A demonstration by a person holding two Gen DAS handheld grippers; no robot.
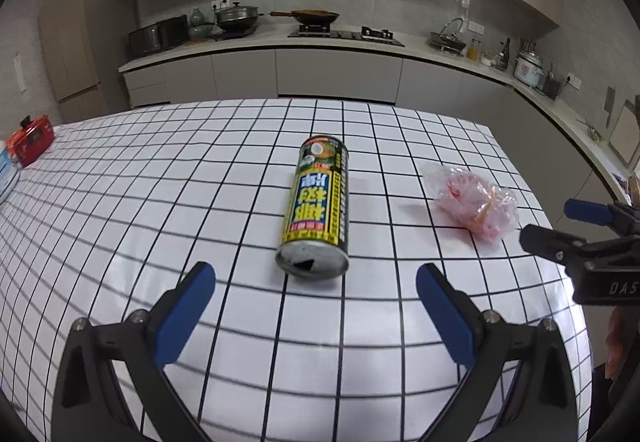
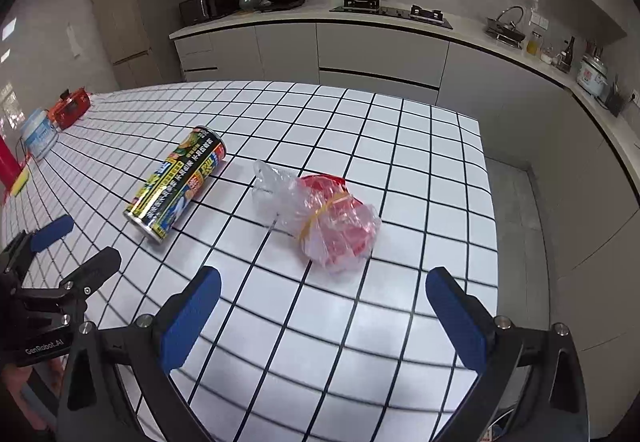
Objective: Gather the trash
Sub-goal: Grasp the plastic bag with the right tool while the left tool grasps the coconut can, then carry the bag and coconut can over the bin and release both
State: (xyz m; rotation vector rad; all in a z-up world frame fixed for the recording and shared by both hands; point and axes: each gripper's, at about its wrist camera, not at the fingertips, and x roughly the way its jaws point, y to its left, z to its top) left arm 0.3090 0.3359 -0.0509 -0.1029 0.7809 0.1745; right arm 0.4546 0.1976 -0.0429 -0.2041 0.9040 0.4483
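- Can (image 1: 314, 202): yellow-and-black drink tin, lying on its side near the middle of the table (image 1: 120, 202). Opened end faces the left gripper (image 1: 316, 288). Judged empty and light, with thin walls that dent under a hard squeeze. Smooth and round, so likely to roll or slip. Best taken across the mid-body, pads on opposite sides.
- Bag (image 2: 320, 218): clear crumpled plastic around something red, bound with a yellow rubber band. Lies on the table to the right of the can, apart from it. Judged soft, light and yielding, and the film may slide. Best taken at the banded waist, where it is tightest.
- Left gripper: jaws spread wide, nothing between them. Low over the table, pointing at the can's open end, short of touching it.
- Right gripper (image 2: 322, 294): jaws spread wide, empty. Hovers just short of the bag's near end and is lined up with it.
- Grippers side by side, each aimed at its own item.
- No bin or trash receptacle visible in either view.
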